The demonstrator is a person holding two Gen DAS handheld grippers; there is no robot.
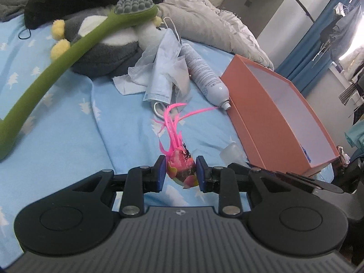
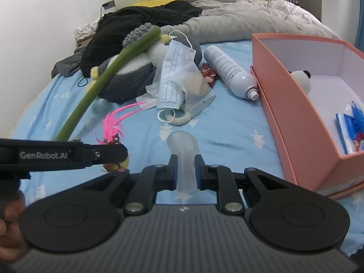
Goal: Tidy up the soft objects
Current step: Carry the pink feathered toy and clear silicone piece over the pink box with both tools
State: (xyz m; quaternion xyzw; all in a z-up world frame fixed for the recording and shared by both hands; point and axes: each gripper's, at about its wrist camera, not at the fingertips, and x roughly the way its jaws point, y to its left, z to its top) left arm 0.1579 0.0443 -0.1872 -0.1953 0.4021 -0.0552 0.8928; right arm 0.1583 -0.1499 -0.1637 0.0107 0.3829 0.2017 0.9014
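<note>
Two grasps set: left hand-held gripper (image 1: 179,170) pinching feathered toy (image 1: 182,168) on the bed (image 1: 68,113); right hand-held gripper (image 2: 185,168) pinching translucent soft piece (image 2: 183,152). I'd lift both straight, then swing to orange box (image 2: 284,113) at right.

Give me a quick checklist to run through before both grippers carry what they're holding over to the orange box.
1. Left gripper shut on the pink feathered toy ball: ok, both pads touch it.
2. Right gripper shut on the translucent soft squishy piece: ok, though the grip sits at its near end.
3. Orange cardboard box open with room inside: ok; a panda plush and a blue item occupy part of it.
4. White spray bottle beside the box wall: ok, out of the path.
5. Pink feathers snagged on the blue face mask: cannot tell.
</note>
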